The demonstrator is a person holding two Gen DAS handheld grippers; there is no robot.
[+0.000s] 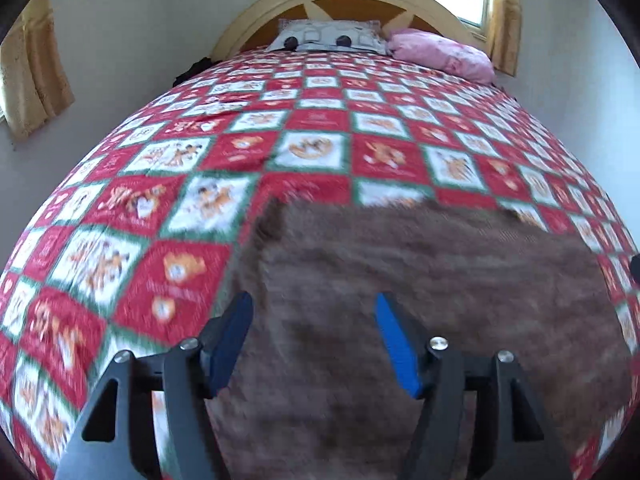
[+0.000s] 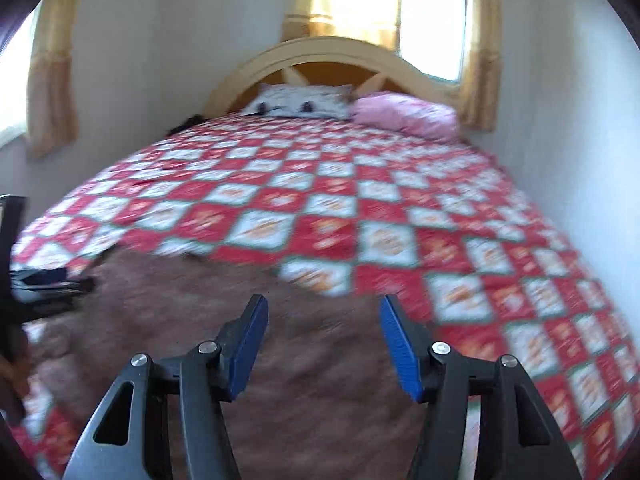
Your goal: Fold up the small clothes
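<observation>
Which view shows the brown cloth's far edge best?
The left wrist view: the brown cloth shows its far edge and left corner fairly sharply on the bedspread. The right wrist view shows that edge more blurred.

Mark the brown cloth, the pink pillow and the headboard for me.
brown cloth (image 1: pixel 420 280), left wrist view, middle of its flat surface.
pink pillow (image 1: pixel 444 54), left wrist view, centre of its top side.
headboard (image 2: pixel 320 46), right wrist view, crown of the cream arch.
</observation>
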